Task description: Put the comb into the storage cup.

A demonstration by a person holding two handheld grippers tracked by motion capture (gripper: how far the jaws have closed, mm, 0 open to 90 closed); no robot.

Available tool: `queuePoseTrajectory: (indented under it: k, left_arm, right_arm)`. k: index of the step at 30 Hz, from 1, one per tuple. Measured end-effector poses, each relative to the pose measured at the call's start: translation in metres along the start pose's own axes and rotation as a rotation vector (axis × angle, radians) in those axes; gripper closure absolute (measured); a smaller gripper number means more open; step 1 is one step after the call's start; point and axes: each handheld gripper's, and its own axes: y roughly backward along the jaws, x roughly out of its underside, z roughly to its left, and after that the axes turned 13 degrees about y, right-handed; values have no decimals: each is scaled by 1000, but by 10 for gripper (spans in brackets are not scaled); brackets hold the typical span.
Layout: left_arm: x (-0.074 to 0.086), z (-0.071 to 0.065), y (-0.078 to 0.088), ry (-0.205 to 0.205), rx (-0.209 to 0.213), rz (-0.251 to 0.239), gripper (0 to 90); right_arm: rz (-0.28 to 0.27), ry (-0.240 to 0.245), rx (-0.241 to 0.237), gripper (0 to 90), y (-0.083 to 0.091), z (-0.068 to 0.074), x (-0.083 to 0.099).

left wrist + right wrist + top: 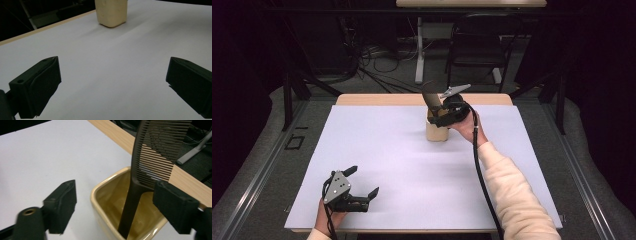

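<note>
I see a white table in a dark room, with a chair and cables behind it. The beige cup stands near the far edge, and a dark comb stands inside it, handle down. My right gripper is wide, not touching the comb. My left gripper is wide and empty. The cup's bottom is cut off.
</note>
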Motion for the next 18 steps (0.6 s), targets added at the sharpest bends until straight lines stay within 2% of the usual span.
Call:
queuePoseTrajectory:
  k: [10, 18]
  left_arm:
    - [0, -1, 0, -1, 3, -2, 0]
    - [-1, -1, 0, -2, 4, -1, 0]
  right_arm:
    - [28, 33, -73, 15, 16, 17, -2]
    - [23, 50, -108, 0, 35, 29, 3]
